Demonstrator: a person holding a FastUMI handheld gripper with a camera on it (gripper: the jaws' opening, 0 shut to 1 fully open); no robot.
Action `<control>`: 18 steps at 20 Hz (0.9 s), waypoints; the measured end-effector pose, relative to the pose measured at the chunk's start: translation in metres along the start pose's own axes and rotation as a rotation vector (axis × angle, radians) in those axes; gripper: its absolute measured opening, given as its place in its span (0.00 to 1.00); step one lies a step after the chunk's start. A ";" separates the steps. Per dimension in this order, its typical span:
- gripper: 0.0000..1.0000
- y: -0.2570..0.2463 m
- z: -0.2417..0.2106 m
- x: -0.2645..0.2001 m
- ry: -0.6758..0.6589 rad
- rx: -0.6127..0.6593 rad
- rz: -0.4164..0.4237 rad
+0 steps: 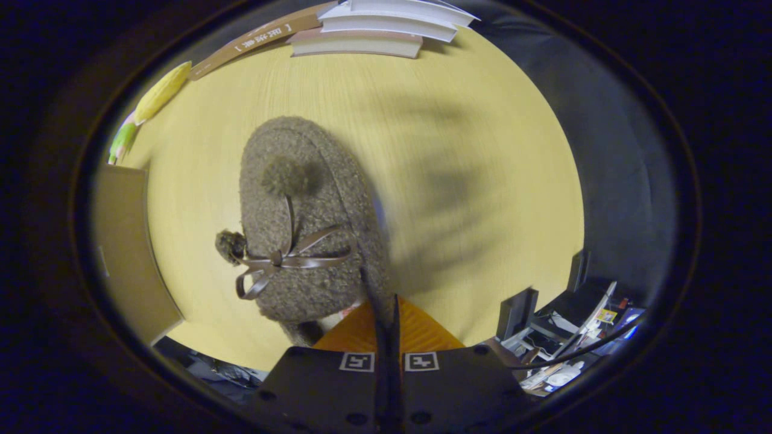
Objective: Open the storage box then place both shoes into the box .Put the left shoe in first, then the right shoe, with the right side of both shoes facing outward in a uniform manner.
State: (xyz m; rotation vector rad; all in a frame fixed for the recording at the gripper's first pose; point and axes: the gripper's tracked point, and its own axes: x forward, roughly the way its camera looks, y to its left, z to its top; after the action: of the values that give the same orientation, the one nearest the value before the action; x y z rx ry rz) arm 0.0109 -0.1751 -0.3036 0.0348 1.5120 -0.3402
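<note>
A fuzzy brown shoe point(301, 241) with two pom-poms and a brown ribbon bow hangs just ahead of my fingers, toe pointing away from me. My gripper point(386, 319) is shut on the shoe's rim at its near right side, with the fingers pressed close together on the thin edge. The shoe seems lifted off the yellow table point(458, 120), which carries a blurred shadow to its right. A tan flat-sided box point(123, 253) stands to the left of the shoe at the table's edge; I cannot tell whether it is open.
A stack of books point(374, 30) lies at the table's far edge, beyond the shoe. A yellow toy corn cob point(161, 91) rests far left. Past the table's near right edge are dark stands and cluttered equipment point(573, 337).
</note>
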 end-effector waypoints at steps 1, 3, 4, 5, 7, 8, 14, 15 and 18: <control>0.07 0.000 0.000 -0.001 -0.002 -0.003 -0.007; 0.04 0.000 -0.003 -0.005 -0.001 0.000 -0.018; 0.04 0.000 -0.002 -0.008 -0.007 0.000 -0.029; 0.04 -0.001 -0.001 -0.011 -0.014 -0.001 -0.044; 0.04 -0.003 -0.003 -0.020 -0.021 -0.014 -0.080; 0.04 -0.004 -0.005 -0.025 -0.023 -0.025 -0.101; 0.04 -0.008 -0.011 -0.070 -0.060 -0.074 -0.218; 0.04 -0.008 -0.010 -0.079 -0.075 -0.077 -0.234; 0.04 0.003 -0.008 -0.107 -0.118 -0.065 -0.252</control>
State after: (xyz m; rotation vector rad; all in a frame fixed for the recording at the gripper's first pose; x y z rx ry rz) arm 0.0019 -0.1487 -0.1995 -0.2250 1.4116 -0.4857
